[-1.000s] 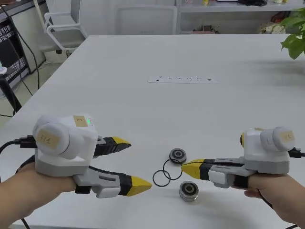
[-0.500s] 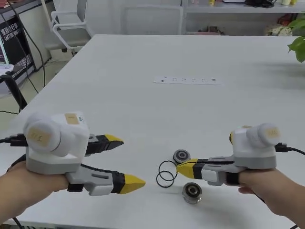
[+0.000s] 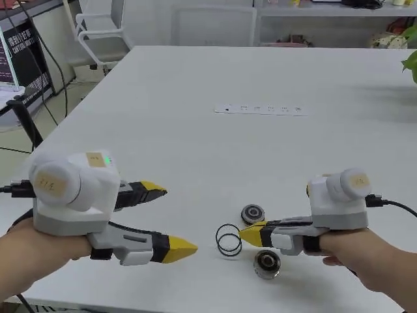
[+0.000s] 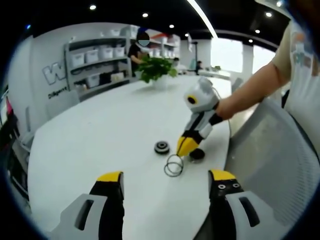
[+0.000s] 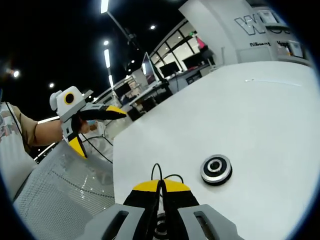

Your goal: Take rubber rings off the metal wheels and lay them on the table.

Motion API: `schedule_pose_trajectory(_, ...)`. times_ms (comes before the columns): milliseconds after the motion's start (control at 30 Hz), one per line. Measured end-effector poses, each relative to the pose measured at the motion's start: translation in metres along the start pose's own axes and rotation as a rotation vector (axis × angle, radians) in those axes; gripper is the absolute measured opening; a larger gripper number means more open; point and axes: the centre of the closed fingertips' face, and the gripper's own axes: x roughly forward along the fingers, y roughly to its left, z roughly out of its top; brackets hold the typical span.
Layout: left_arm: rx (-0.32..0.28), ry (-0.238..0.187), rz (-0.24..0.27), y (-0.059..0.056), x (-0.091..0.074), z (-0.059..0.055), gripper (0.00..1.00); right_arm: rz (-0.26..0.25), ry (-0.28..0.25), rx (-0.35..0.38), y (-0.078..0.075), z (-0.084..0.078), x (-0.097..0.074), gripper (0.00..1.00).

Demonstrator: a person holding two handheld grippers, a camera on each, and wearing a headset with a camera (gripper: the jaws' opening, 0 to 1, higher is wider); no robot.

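Two rubber rings (image 3: 228, 239) lie overlapping on the white surface (image 3: 260, 150) — apart from both wheels. My right gripper (image 3: 244, 233) has its jaws pressed together on nothing, the tips just right of the rings. My left gripper (image 3: 176, 219) hangs left of the rings, jaws spread wide and empty. One metal wheel (image 3: 253, 213) sits just beyond the rings to their right, the other wheel (image 3: 267, 263) on their near side — also to the right.
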Motion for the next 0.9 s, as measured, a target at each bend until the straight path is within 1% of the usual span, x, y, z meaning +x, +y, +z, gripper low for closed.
schedule_pose_trajectory(200, -0.006, -0.001, 0.004, 0.002, -0.001, -0.001, 0.69, 0.0, 0.014, 0.009, -0.001, -0.003, 0.003, 0.0)
schedule_pose_trajectory(367, -0.006, 0.003, 0.008, 0.004, -0.003, -0.003, 0.69, -0.015, 0.035, 0.008, -0.005, -0.007, 0.004, 0.0)
schedule_pose_trajectory(567, -0.008, 0.005, 0.01, 0.003, -0.004, -0.004, 0.69, -0.035, 0.04, 0.011, -0.01, -0.008, 0.004, 0.0)
schedule_pose_trajectory(900, -0.011, 0.013, 0.008, 0.003, -0.003, -0.006, 0.69, -0.047, 0.056, 0.018, -0.013, -0.012, 0.005, 0.0)
